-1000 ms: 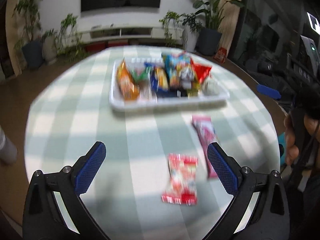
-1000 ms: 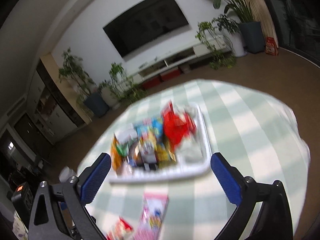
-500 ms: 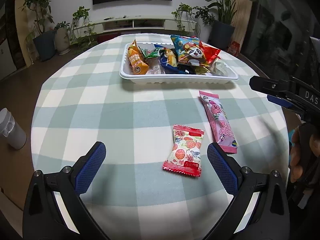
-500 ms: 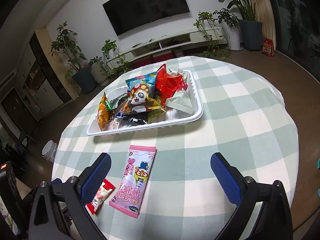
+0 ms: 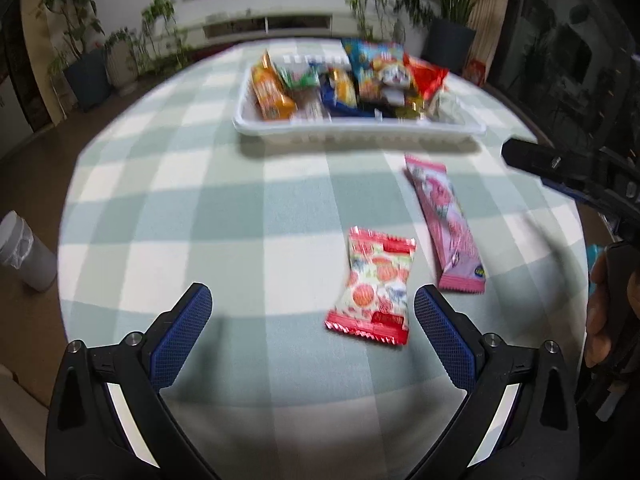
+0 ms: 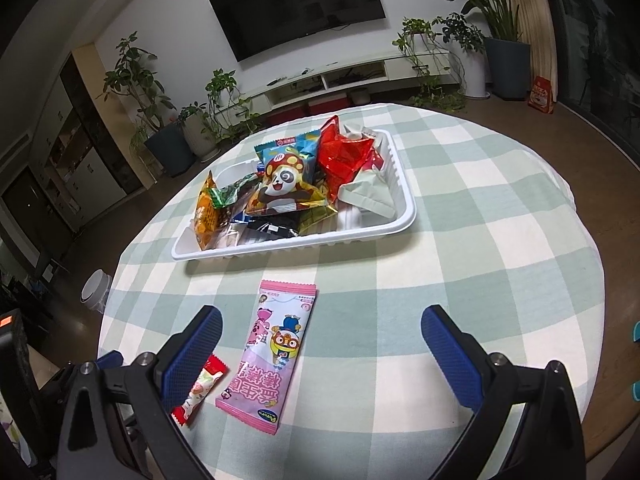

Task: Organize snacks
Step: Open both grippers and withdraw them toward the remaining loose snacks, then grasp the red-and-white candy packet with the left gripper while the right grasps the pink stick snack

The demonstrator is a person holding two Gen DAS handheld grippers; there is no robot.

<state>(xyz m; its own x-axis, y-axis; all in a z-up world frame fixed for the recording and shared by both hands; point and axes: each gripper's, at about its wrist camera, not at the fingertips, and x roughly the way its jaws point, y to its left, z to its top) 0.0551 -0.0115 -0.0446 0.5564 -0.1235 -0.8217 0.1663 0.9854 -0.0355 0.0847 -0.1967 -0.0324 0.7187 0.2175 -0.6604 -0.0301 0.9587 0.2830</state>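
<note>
1. The left wrist view is smeared: the print on the small red-and-white sachet (image 5: 374, 286) and on the long pink wrapper (image 5: 444, 222) is unreadable there.
2. In the right wrist view the sachet (image 6: 200, 388) is half hidden behind the right gripper's (image 6: 322, 344) left blue finger pad (image 6: 192, 354).
3. The packets heaped in the white plastic tray (image 6: 360, 232) overlap; those at the bottom are mostly covered by the panda-printed bag (image 6: 282, 186).
4. The person's hand (image 5: 608, 300) is cut by the picture's right edge.
5. The table's near edge is hidden behind the black gripper frames in both views.
</note>
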